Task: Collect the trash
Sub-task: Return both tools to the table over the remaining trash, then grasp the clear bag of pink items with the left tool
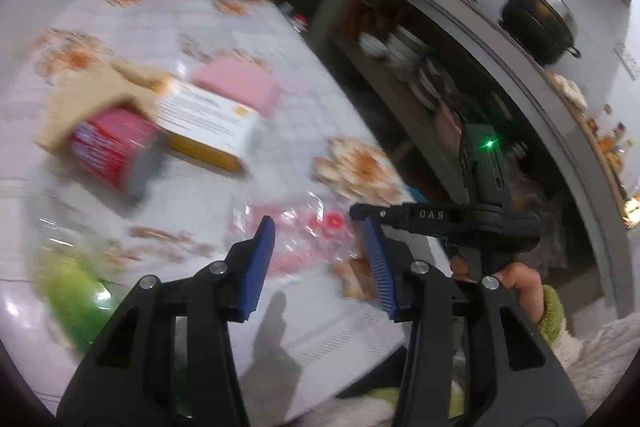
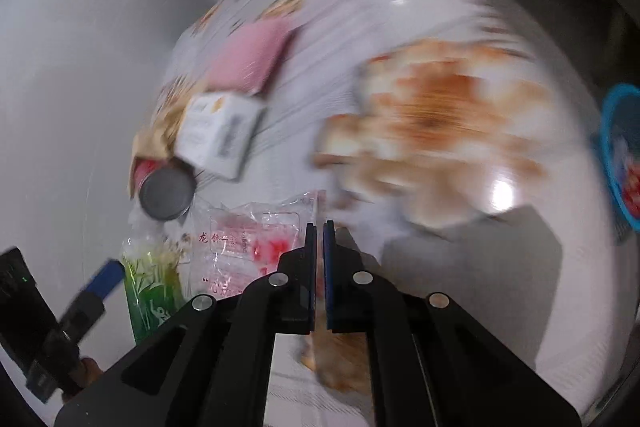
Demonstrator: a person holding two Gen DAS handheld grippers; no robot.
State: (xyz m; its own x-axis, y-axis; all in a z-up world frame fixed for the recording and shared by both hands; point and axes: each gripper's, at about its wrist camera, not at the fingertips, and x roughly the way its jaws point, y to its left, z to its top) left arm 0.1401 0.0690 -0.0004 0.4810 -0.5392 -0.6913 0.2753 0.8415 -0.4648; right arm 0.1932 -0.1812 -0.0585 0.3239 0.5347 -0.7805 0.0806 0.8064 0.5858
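A clear plastic wrapper with red print (image 1: 308, 227) (image 2: 256, 243) lies flat on the flowered tablecloth (image 1: 320, 99). My left gripper (image 1: 320, 247) hangs over it, blue pads apart on either side, not pressing. My right gripper (image 2: 319, 239) (image 1: 358, 213) is shut at the wrapper's right edge, and the thin film runs in between its pads. A green-printed bag (image 2: 152, 287) (image 1: 76, 291) lies to the left of the wrapper. One of the left gripper's fingers (image 2: 106, 279) shows beside that bag. Both views are blurred.
Beyond the wrapper lie a red can with a grey lid (image 1: 116, 151) (image 2: 166, 193), a white and yellow box (image 1: 208, 123) (image 2: 218, 131), a pink pack (image 1: 240, 83) and brown paper (image 1: 80, 99). A blue basket (image 2: 616, 155) sits off the table's right edge. Shelves of dishes (image 1: 400, 47) stand behind.
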